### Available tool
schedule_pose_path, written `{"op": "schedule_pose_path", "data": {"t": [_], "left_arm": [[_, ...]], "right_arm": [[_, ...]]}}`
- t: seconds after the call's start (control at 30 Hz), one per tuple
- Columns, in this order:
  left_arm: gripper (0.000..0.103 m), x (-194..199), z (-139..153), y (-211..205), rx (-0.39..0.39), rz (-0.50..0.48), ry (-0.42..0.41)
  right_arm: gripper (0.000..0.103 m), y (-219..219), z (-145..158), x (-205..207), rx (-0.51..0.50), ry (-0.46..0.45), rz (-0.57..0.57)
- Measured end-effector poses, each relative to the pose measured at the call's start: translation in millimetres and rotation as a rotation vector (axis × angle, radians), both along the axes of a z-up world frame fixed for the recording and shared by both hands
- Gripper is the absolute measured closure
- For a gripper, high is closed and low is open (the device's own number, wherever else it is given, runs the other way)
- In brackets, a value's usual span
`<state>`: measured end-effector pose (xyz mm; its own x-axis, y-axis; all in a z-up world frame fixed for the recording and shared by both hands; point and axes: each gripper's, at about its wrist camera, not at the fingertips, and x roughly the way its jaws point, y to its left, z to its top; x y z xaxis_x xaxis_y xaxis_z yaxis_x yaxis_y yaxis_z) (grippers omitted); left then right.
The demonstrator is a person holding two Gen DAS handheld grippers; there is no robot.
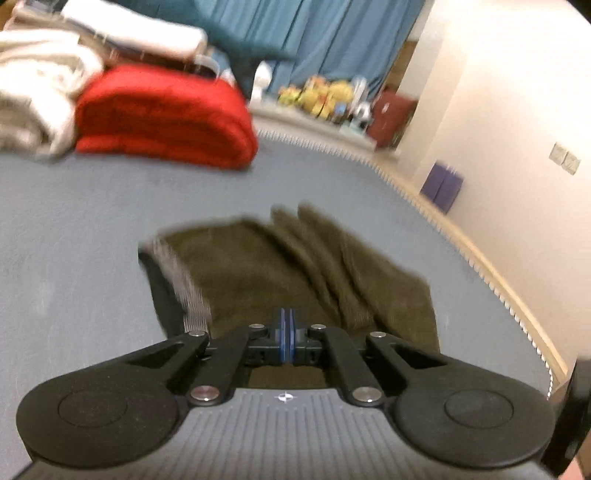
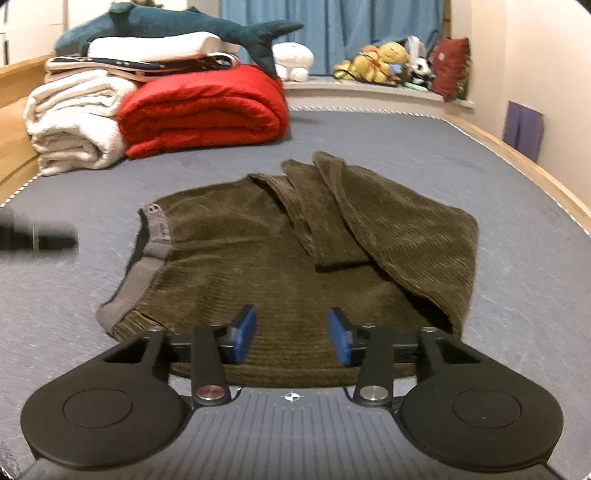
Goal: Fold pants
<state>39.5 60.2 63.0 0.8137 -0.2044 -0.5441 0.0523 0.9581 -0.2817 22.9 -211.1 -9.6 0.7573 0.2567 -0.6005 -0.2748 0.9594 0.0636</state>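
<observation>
Olive corduroy pants (image 2: 258, 254) lie partly folded on the grey bed surface (image 2: 406, 147), grey waistband at the left, legs folded over at the right. They also show in the left wrist view (image 1: 280, 273), blurred. My right gripper (image 2: 291, 338) is open, its blue pads apart just above the near edge of the pants, holding nothing. My left gripper (image 1: 287, 334) is shut, blue pads pressed together over the near edge of the pants; I cannot tell whether cloth is pinched between them.
A folded red blanket (image 2: 207, 110), rolled white towels (image 2: 74, 122) and a stack of linens with a plush shark (image 2: 166, 26) stand at the back left. Soft toys (image 2: 388, 59) sit on the window ledge. The wooden bed frame (image 2: 517, 158) runs along the right wall.
</observation>
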Motion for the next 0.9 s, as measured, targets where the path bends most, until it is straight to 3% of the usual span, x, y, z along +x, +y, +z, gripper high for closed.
{"op": "schedule_pose_path", "data": {"t": [0.07,0.13,0.23,0.3,0.37,0.4,0.43,0.47,0.57,0.63,0.73,0.9], "left_arm": [[0.101,13.2,-0.5,17.9,-0.014,-0.005,-0.014],[0.101,26.8,-21.5,41.5,-0.079,0.012,0.025],[0.097,55.3,-69.5,68.2,-0.148,0.039,0.200],[0.096,71.5,-94.4,80.6,-0.163,0.065,0.272],[0.088,84.3,-114.6,95.8,-0.228,0.096,0.320],[0.078,90.1,-123.9,101.4,-0.268,0.098,0.337],[0.067,95.4,-130.9,105.3,-0.286,0.092,0.346],[0.063,100.6,-137.5,106.9,-0.290,0.083,0.354],[0.058,113.5,-153.0,109.1,-0.295,0.068,0.371],[0.049,116.8,-161.5,110.5,-0.338,0.074,0.381],[0.046,124.0,-173.4,105.7,-0.350,0.072,0.387],[0.046,134.8,-182.0,89.7,-0.294,0.061,0.385]], "right_arm": [[0.069,6.5,0.5,-0.6,-0.006,-0.025,0.040],[0.070,15.4,-0.9,-0.6,-0.020,-0.040,0.088],[0.070,30.8,-7.3,0.3,-0.054,-0.050,0.175],[0.069,46.2,-14.9,0.7,-0.102,-0.055,0.238],[0.068,62.3,-25.0,1.0,-0.154,-0.057,0.301],[0.066,70.8,-31.3,2.0,-0.180,-0.053,0.332],[0.065,78.3,-38.3,3.3,-0.202,-0.041,0.362],[0.065,85.2,-44.8,4.1,-0.221,-0.027,0.388],[0.062,105.4,-63.0,6.4,-0.267,0.018,0.470],[0.048,117.9,-73.9,4.2,-0.308,0.021,0.519],[0.038,129.7,-85.9,5.0,-0.370,-0.001,0.542],[0.036,135.4,-93.8,11.5,-0.383,-0.010,0.547]]}}
